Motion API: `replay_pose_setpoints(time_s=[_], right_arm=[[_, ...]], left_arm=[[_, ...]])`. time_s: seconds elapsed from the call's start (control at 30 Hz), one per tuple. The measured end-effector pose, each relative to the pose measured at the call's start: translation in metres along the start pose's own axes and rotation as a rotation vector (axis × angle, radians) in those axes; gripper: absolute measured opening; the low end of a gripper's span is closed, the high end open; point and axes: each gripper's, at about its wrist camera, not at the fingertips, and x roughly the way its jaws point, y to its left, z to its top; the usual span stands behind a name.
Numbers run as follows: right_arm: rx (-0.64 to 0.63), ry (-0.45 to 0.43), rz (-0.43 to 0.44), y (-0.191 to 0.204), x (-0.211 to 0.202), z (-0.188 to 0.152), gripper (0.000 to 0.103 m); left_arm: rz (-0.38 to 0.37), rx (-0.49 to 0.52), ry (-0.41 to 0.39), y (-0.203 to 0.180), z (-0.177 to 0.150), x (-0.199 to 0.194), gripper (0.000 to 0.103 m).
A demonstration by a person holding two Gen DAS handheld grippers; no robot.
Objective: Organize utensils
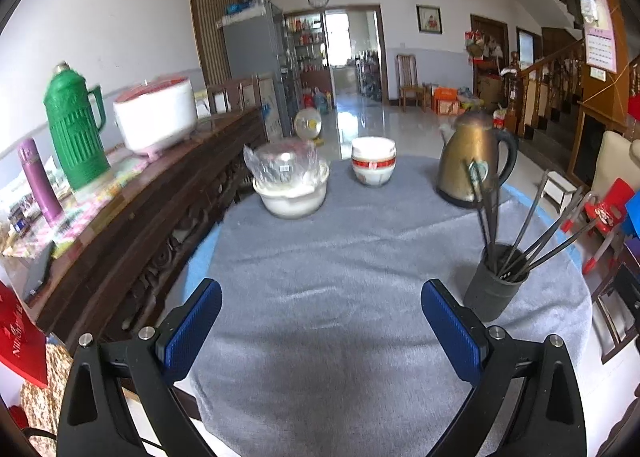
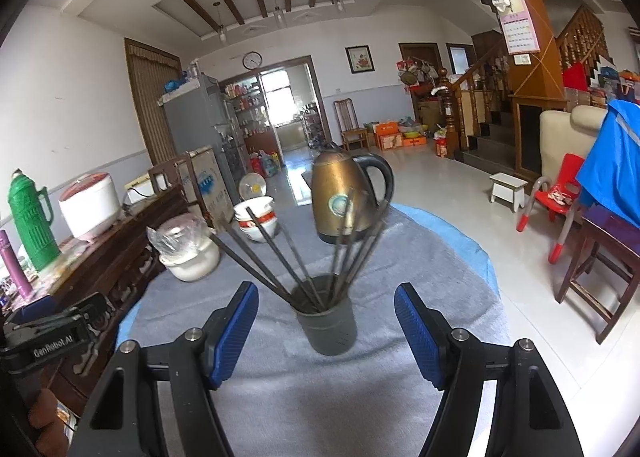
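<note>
The right gripper (image 2: 326, 321) has its jaws wide and empty, the dark cylindrical utensil holder (image 2: 328, 317) of splayed metal chopsticks (image 2: 272, 257) just ahead between them. A careless closing could tip it on the soft grey cloth-covered desk (image 2: 360, 397). The left gripper (image 1: 320, 317), equally wide and empty, sees the holder off to its right.

Chopsticks (image 2: 280, 257) stand in a holder (image 2: 328, 321) before the kettle (image 2: 344, 197) (bowls (image 2: 256, 217) leftward, seemingly stacked).
</note>
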Motion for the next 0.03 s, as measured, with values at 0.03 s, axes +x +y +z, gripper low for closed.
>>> replay_pose_setpoints(time_s=[0.03], right_arm=[[0.008, 0.013, -0.02, -0.0075, 0.0056, -0.0028, 0.074]], left_arm=[[-0.001, -0.002, 0.022, 0.0011, -0.0018, 0.0122, 0.1]])
